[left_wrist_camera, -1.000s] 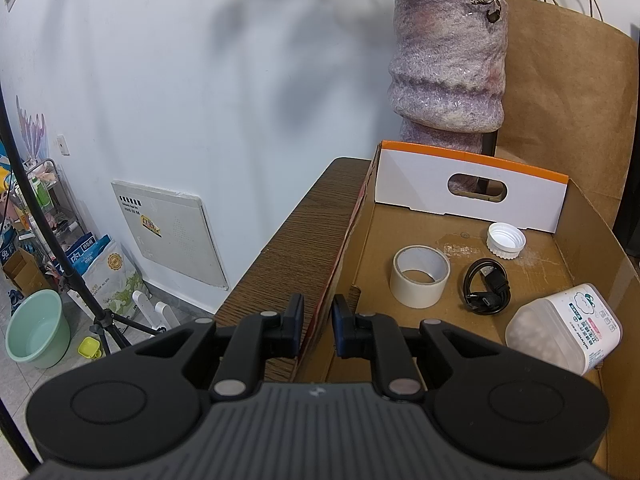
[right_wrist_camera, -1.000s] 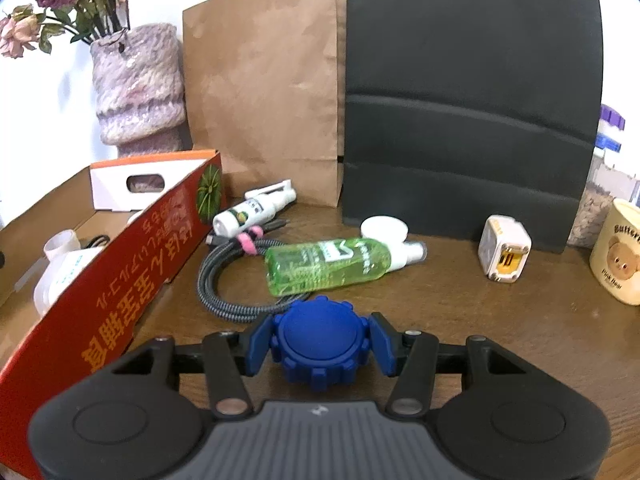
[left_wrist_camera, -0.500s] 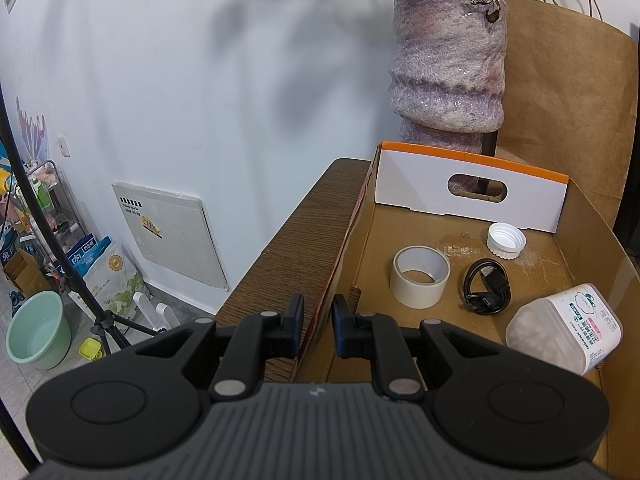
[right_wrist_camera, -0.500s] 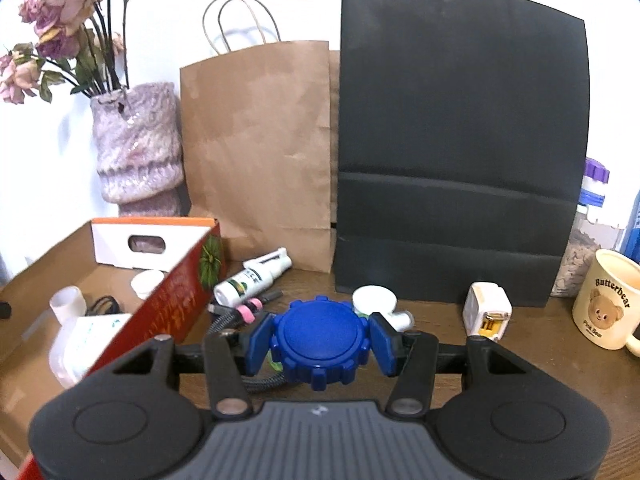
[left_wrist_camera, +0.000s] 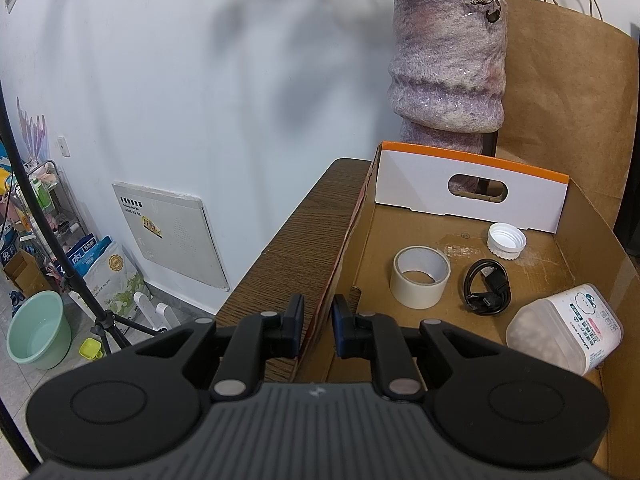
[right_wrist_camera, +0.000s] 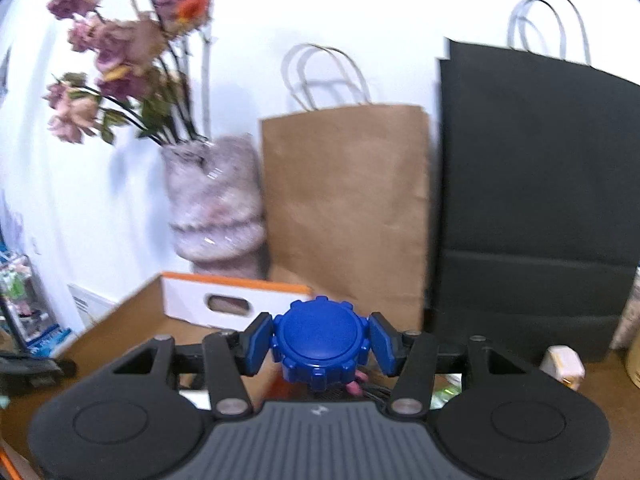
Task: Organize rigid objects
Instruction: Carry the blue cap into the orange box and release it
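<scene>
The right claw (right_wrist_camera: 320, 346) is clamped on a round blue plastic cap with bumps around its edge (right_wrist_camera: 320, 344), one blue pad on each side. The cap is up in the air, near the open brown cardboard box with a white and orange end wall (right_wrist_camera: 236, 302).

The left claw (left_wrist_camera: 317, 326) is pinched together on the near side wall of that box (left_wrist_camera: 340, 264), holding it in place on the dark wooden tabletop (left_wrist_camera: 296, 256).

Inside the box lie a white roll of tape (left_wrist_camera: 420, 276), a small black coiled cable (left_wrist_camera: 488, 286), a white bottle cap (left_wrist_camera: 506, 240) and a clear plastic tub with a white label (left_wrist_camera: 564, 328).

The step looks like carrying the blue cap over to the box. To do it well, keep the squeeze firm, lift clear over the side wall, and lower the cap onto a bare bit of the box floor, not on top of the tape or cable. Let go only when it is low, so it does not bounce or roll. The left claw should keep the box from sliding.
</scene>
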{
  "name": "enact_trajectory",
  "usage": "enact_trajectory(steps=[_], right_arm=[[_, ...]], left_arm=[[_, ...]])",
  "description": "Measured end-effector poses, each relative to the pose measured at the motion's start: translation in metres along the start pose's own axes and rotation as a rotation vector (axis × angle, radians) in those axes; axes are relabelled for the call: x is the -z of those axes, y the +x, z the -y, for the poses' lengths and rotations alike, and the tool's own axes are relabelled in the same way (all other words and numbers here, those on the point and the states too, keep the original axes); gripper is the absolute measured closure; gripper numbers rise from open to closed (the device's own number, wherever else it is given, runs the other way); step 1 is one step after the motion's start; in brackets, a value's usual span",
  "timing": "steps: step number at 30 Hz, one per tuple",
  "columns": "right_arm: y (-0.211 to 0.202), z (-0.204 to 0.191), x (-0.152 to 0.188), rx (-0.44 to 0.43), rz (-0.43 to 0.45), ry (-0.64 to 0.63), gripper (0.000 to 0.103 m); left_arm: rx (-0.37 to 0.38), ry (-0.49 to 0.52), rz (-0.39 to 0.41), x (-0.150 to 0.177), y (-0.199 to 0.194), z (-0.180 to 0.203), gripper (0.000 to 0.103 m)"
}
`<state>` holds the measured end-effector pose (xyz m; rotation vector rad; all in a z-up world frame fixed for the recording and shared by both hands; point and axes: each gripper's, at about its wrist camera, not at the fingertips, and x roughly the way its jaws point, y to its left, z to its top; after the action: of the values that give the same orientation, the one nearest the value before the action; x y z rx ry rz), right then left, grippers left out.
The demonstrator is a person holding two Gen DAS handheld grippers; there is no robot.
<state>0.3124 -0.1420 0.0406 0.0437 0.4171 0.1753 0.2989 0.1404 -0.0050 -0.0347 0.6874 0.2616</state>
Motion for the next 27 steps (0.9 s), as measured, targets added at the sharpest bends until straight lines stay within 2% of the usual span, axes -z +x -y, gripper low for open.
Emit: enact_trajectory(steps=[7,16,26,27], right_arm=[[0.019,-0.044,-0.017,-0.081,-0.014,-0.018,0.052],[0.048,-0.089,-0.005,-0.138,-0.106,-0.104,0.052],[0.048,-0.088,-0.004,-0.156,-0.118,-0.099,0.051],[0.049,-0.087,-0.004,-0.160,-0.123,-0.099,0.048]], left_arm=[[0.000,0.001,0.001,0.000,0.000,0.000,0.087],[-0.001,0.004,0.004,-0.001,-0.001,0.000,0.087],[-0.005,0.006,0.007,-0.001,-0.001,0.001,0.087],[-0.005,0.006,0.007,0.000,-0.001,0.002,0.087]])
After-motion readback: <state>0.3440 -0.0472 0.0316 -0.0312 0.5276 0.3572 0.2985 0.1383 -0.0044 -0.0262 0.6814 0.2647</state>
